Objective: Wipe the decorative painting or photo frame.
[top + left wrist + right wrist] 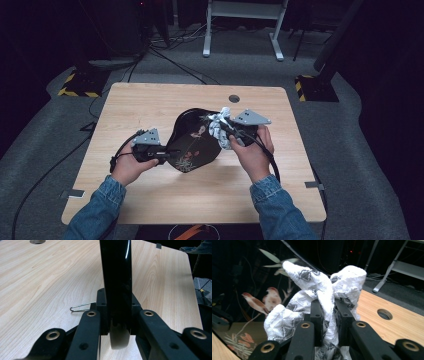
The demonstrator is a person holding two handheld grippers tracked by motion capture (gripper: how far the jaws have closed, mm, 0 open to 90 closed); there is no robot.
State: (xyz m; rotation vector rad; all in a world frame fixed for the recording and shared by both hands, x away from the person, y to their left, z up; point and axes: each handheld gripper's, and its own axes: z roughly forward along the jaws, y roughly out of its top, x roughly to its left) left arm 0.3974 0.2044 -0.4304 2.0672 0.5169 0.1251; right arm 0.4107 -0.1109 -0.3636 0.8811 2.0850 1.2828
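Two grippers share one job mid-tabletop — the left gripper pinches the black lacquer tray's rim, tilting it steady, while the right gripper clamps a crumpled patterned cloth against its painted face — apparently for wiping.

High view: fixed above the person's side, facing forward and down; takes in the whole pale wooden table, dark floor beyond
Left gripper view: rides low on the left gripper; looks along its 2 jaws, very near the glossy black painted tray, across the tabletop
Right gripper view: rides on the right gripper; close on the crumpled white patterned cloth, facing the tray's painted face
Shared: tray; table's round hole
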